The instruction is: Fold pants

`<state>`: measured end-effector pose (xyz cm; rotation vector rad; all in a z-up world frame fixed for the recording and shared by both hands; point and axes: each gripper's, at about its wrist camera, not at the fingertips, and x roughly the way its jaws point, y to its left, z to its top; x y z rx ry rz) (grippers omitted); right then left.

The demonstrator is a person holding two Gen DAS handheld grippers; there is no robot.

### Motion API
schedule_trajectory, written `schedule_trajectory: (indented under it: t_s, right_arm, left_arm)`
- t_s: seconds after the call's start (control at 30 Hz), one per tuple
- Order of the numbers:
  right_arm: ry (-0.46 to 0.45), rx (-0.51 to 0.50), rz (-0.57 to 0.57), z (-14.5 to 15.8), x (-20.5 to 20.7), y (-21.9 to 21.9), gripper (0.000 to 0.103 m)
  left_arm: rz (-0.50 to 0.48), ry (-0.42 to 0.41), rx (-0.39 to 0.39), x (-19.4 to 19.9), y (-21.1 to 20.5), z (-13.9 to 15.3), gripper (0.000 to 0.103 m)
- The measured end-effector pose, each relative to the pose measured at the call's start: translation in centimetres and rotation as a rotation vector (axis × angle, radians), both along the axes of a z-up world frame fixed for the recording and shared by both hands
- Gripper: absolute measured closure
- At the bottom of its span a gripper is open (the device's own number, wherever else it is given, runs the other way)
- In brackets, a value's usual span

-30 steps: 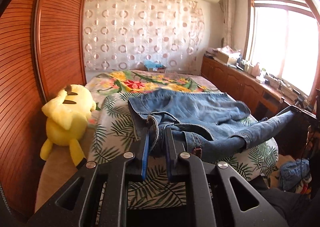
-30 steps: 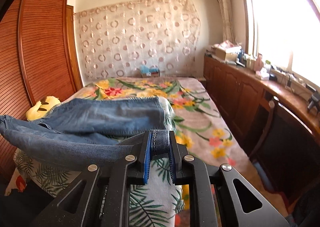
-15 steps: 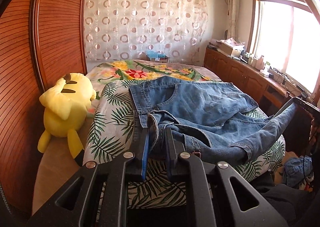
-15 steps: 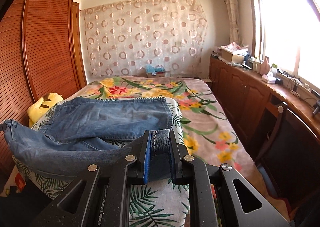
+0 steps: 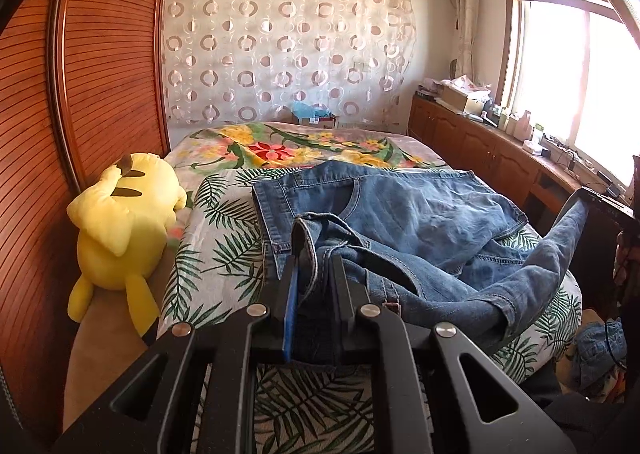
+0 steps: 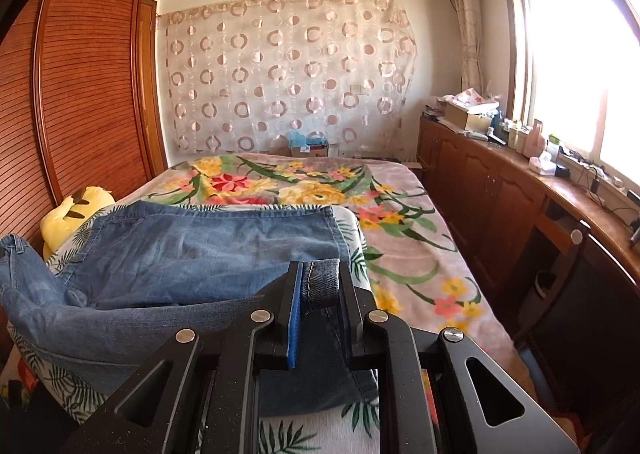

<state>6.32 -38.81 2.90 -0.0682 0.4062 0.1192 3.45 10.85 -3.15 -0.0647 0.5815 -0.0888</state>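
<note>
Blue denim pants [image 5: 404, 222] lie across the near part of the bed [image 5: 224, 238], one layer flat, another bunched on top. My left gripper [image 5: 314, 266] is shut on the pants' waistband near the bed's left side. My right gripper [image 6: 319, 278] is shut on a leg hem of the pants [image 6: 192, 250]. That leg [image 5: 560, 242] stretches off the bed's right edge, up to the right gripper, seen at the far right of the left wrist view. The held edge hangs a little above the bed.
A yellow plush toy [image 5: 124, 230] leans between the bed and the wooden wardrobe [image 5: 92, 94] on the left. A wooden cabinet counter [image 6: 540, 190] with clutter runs under the window on the right. More denim clothes [image 5: 600, 358] lie on the floor at right.
Both grippers have moved back toward the bed's near edge, still holding the pants. The flat layer now lies further up the bed and the held leg has sagged lower.
</note>
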Motion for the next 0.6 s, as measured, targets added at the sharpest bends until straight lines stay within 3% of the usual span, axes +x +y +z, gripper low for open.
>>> schedule_trajectory:
  t_s: [0.3, 0.6]
  right_arm:
    - [0.047, -0.008, -0.017, -2.5, 3.2, 0.7, 0.087]
    - [0.042, -0.001, -0.015, -0.5, 6.1, 1.1, 0.087]
  left_arm:
    - [0.002, 0.051, 0.015, 3.3, 0.3, -1.7, 0.088]
    - [0.014, 0.032, 0.027, 5.9, 0.5, -0.2, 0.088]
